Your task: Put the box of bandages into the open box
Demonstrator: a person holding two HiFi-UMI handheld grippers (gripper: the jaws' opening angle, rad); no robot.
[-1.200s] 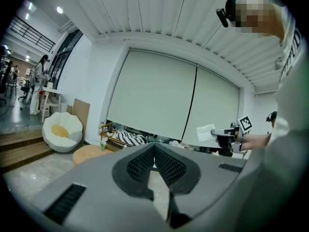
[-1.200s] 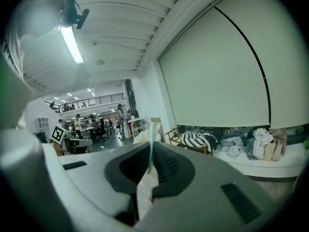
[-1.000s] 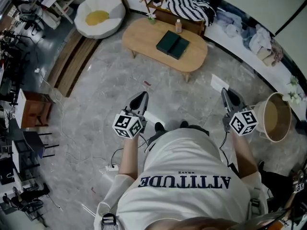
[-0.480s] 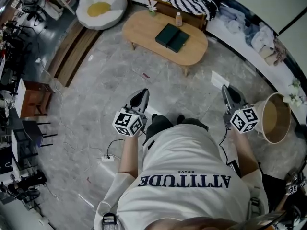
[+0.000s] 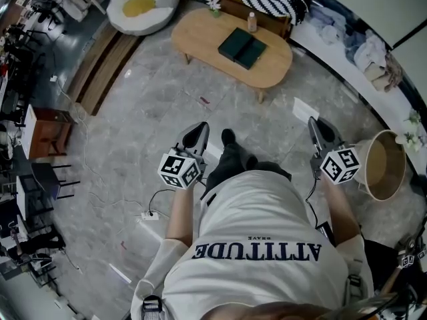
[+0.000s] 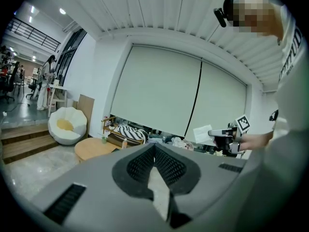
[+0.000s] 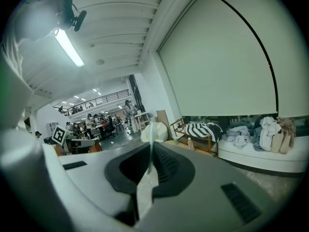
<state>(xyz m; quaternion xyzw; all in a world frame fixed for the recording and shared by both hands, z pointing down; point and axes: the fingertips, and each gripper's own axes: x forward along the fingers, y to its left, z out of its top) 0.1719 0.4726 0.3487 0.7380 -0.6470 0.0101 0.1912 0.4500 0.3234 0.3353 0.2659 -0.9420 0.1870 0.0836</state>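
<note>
A dark green open box (image 5: 241,48) lies on the oval wooden table (image 5: 200,35), across the marble floor from me. My left gripper (image 5: 197,131) is held out ahead at the left. Its jaws are shut, tips meeting (image 6: 154,146), and I see nothing gripped. My right gripper (image 5: 313,127) is shut on a flat white box (image 5: 305,110) that sticks out past its tip. In the left gripper view that white box (image 6: 203,133) hangs in the air at the right gripper (image 6: 213,133). In the right gripper view it is edge-on, a thin white line.
A small bottle (image 5: 252,22) stands on the table's far side. A wicker basket (image 5: 381,164) is close at the right. A white beanbag (image 5: 140,5), wooden steps (image 5: 100,79) and a floor power strip (image 5: 148,215) are at the left. A sofa with clothes (image 5: 360,45) runs behind.
A dark-trousered leg has swung forward between the grippers, and the table sits a little higher in the head view. Both grippers keep their pose and stay shut.
</note>
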